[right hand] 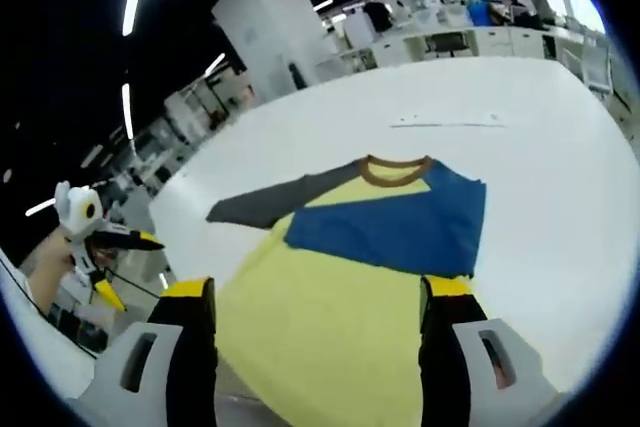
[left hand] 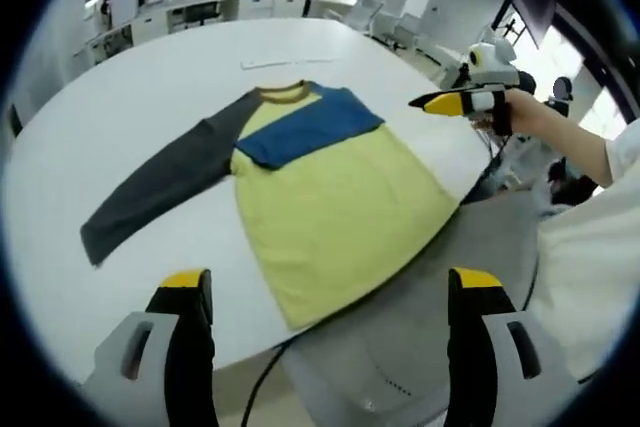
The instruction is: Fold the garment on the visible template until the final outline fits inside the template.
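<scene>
The garment (left hand: 330,202) is seen at mid-frame in the left gripper view, on the white desk (left hand: 150,87), its blue sleeve already laid across the chest (the grey sleeve remains spread). Left tongs (left hand: 330,292) and right tongs (right hand: 315,297) are held wide, empty. The grey sleeve should be folded next; the template appears faint, perhaps hidden.

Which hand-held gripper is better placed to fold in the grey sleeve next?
Probably left: the grey sleeve stretches out towards the left hand-held gripper, jaws open. The blue sleeve already lies folded across the yellow body.
</scene>
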The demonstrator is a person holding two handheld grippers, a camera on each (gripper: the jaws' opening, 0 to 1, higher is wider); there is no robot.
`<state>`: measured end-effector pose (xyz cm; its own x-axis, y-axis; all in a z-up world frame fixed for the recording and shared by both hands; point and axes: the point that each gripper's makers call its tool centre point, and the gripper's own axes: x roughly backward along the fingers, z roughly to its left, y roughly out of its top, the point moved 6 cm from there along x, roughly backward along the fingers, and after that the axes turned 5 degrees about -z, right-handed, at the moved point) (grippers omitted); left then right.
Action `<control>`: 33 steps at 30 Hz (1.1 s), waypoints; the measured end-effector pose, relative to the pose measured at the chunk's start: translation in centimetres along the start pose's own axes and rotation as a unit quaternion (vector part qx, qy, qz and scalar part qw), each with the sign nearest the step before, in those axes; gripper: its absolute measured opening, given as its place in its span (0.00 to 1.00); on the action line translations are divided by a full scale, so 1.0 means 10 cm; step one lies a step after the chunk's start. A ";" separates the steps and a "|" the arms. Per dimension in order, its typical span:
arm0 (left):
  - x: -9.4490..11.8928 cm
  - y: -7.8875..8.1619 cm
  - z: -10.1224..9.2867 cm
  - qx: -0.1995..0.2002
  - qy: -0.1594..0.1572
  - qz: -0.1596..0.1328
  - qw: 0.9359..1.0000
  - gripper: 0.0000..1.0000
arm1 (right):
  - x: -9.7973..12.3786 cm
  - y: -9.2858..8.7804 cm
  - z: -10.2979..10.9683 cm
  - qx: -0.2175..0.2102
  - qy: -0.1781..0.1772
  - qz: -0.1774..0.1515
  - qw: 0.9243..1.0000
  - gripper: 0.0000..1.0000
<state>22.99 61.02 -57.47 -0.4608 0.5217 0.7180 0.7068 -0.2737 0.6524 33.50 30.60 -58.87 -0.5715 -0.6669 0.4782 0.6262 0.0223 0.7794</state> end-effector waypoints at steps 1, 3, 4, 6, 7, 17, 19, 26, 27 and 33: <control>0.00 0.00 0.00 -0.001 0.001 0.000 1.000 0.95 | 0.04 0.00 0.00 0.003 -0.001 -0.001 1.000 0.86; 0.01 0.01 0.00 -0.001 0.003 -0.002 1.000 0.95 | 0.12 -0.01 0.00 0.008 -0.002 -0.002 1.000 0.87; 0.01 0.01 0.00 0.000 0.003 -0.002 1.000 0.95 | 0.15 -0.01 0.01 0.011 -0.001 -0.002 1.000 0.88; 0.02 0.01 -0.01 0.000 0.005 -0.004 1.000 0.94 | 0.23 -0.03 0.01 0.015 0.001 0.001 1.000 0.88; 0.02 0.00 -0.01 0.000 0.007 -0.004 1.000 0.94 | 0.26 -0.04 0.01 0.013 0.003 0.002 1.000 0.88; 0.06 -0.10 -0.07 0.010 0.014 -0.002 1.000 0.94 | 0.66 -0.22 -0.13 0.018 -0.035 -0.008 0.999 0.95; 0.07 -0.11 -0.07 0.012 0.017 -0.002 1.000 0.94 | 0.73 -0.24 -0.13 0.019 -0.039 -0.011 0.999 0.96; 0.15 -0.09 -0.07 0.016 0.026 -0.008 1.000 0.95 | 0.97 -0.30 -0.12 0.031 -0.046 -0.019 0.998 0.99; 0.16 -0.09 -0.06 0.017 0.027 -0.008 0.999 0.95 | 1.00 -0.31 -0.12 0.031 -0.045 -0.020 0.998 0.99; 0.19 -0.12 -0.05 0.020 0.032 -0.006 0.999 0.96 | 1.17 -0.38 -0.14 0.026 -0.047 -0.018 0.998 1.00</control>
<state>20.98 61.90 -56.73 -0.5015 0.4725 0.7247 0.7210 -0.2346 0.6520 25.14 21.64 -56.80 -0.6418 -0.5945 0.4844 0.5774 0.0410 0.8154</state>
